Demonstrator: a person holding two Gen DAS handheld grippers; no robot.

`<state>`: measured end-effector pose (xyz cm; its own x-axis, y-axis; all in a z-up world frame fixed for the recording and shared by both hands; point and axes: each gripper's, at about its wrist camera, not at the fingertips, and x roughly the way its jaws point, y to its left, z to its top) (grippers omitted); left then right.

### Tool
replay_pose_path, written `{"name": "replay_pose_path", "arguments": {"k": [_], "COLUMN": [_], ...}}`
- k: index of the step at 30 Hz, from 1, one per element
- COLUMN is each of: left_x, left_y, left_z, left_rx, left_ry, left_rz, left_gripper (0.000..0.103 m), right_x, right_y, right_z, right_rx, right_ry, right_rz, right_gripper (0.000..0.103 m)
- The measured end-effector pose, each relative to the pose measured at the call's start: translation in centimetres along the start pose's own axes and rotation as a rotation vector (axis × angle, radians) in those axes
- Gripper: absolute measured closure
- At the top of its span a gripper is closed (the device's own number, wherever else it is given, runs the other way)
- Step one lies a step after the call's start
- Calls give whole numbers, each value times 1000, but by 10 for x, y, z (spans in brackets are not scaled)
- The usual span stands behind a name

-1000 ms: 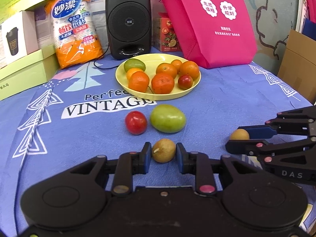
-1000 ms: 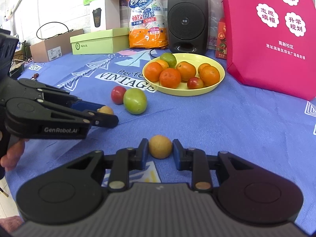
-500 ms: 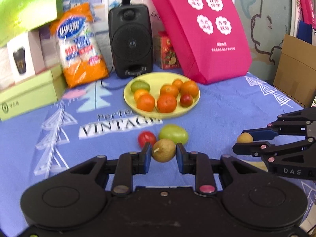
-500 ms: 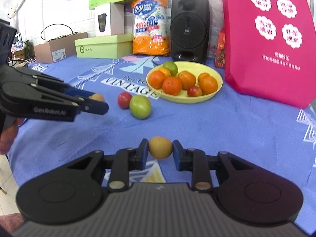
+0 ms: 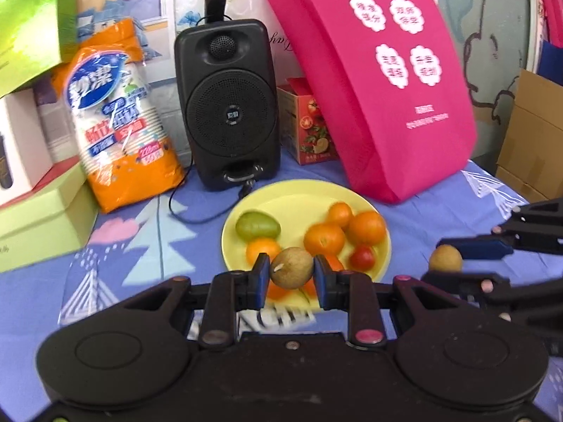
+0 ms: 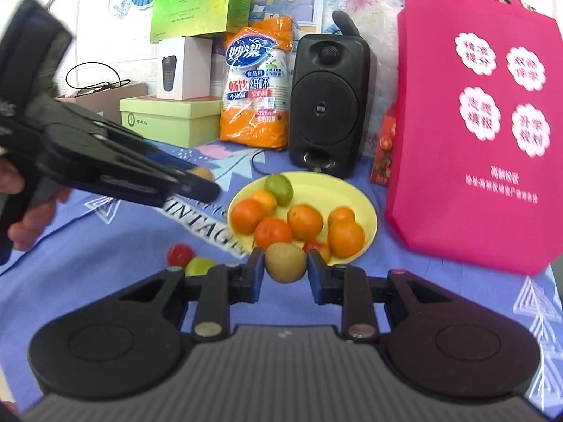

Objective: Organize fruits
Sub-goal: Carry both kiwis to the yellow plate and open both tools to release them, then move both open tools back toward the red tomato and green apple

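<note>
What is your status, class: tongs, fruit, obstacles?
Left tongs shut on brown fruit. Right tongs likewise. Yellow plate ahead, crowded.

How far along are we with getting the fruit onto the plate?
Oranges and a green fruit already sit on the yellow plate. Each tool, left and right, grips a brown fruit. A red fruit and a green one remain on the cloth.

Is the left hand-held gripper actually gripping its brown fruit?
Touching. In the left wrist view the left hand-held gripper has both blue pads pressed against the sides of the brown fruit, held above the yellow plate.
</note>
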<state>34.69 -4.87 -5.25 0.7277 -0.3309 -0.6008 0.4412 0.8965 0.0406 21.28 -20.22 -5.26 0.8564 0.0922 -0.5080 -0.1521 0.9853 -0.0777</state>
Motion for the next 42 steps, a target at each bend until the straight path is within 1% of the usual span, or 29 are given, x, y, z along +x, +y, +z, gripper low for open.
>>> {"name": "replay_pose_path", "arguments": {"k": [7, 13, 18, 20, 24, 26, 28, 29, 30, 31, 33, 35, 37, 38, 40, 42], "left_x": [73, 127, 145, 150, 157, 158, 157, 156, 153, 150, 140, 124, 103, 92, 68, 46], "left_y": [12, 20, 31, 37, 42, 43, 44, 45, 45, 45, 45, 44, 42, 41, 40, 38], "left_z": [43, 60, 64, 64, 61, 60, 60, 60, 61, 61, 61, 60, 57, 55, 49, 41], "left_rx": [-43, -83, -136, -159, -161, -165, -177, -184, -188, -187, -179, -175, -155, -148, -145, -136], "left_ry": [44, 93, 104, 113, 132, 132, 125, 123, 120, 114, 104, 94, 68, 53, 25, 0], "left_rz": [-10, -1, 1, -13, -20, -23, -31, -31, -29, -24, -16, -11, -9, -2, 7, 8], "left_gripper": [77, 77, 77, 77, 77, 77, 76, 72, 67, 66, 66, 66, 63, 57, 48, 48], "right_x": [39, 66, 94, 106, 129, 136, 142, 143, 142, 139, 132, 119, 103, 92, 75, 59], "right_y": [-9, -13, -28, -35, -43, -45, -45, -44, -44, -43, -42, -43, -46, -47, -49, -48], "right_z": [14, 19, 31, 36, 41, 41, 42, 42, 42, 41, 41, 39, 38, 35, 30, 23], "right_rx": [-22, -27, 8, 21, 35, 47, 47, 44, 39, 30, 15, 22, 38, 48, 70, 80], "right_ry": [26, 33, 18, 22, 34, 15, 24, 28, 26, 20, 13, -2, -11, -20, -26, -24], "right_rz": [28, 37, -12, -32, -54, -57, -54, -50, -49, -54, -63, -66, -69, -70, -61, -53], "right_gripper": [78, 78, 78, 78, 78, 78, 78, 76, 72, 69, 69, 69, 69, 69, 69, 69]}}
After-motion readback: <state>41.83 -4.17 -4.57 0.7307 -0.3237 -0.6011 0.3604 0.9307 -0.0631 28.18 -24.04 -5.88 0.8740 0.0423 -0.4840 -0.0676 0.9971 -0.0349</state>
